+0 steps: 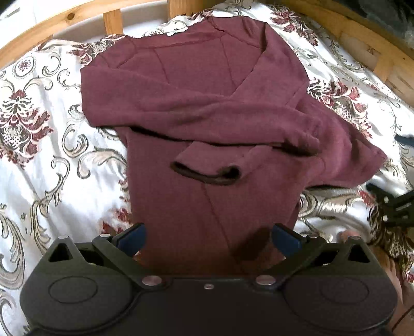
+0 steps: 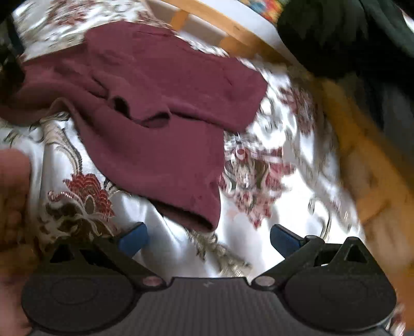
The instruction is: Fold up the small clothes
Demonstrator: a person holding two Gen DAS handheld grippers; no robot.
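Note:
A small maroon long-sleeved top (image 1: 196, 108) lies on a floral bedspread (image 1: 38, 144), its sleeves folded across the body with dark cuffs (image 1: 207, 175) showing. My left gripper (image 1: 207, 240) is open, hovering over the top's near hem, with nothing between its blue pads. In the right wrist view the same top (image 2: 155, 108) lies ahead and to the left, one corner (image 2: 199, 214) hanging toward me. My right gripper (image 2: 208, 239) is open and empty, over the bedspread (image 2: 284, 186) just short of that corner. The right gripper also shows at the right edge of the left view (image 1: 396, 206).
A wooden slatted bed frame (image 1: 111, 23) curves around the far side, also in the right wrist view (image 2: 362, 160). A dark garment (image 2: 349, 38) lies at the upper right. A person's hand (image 2: 13, 196) is at the left edge. The right view is motion-blurred.

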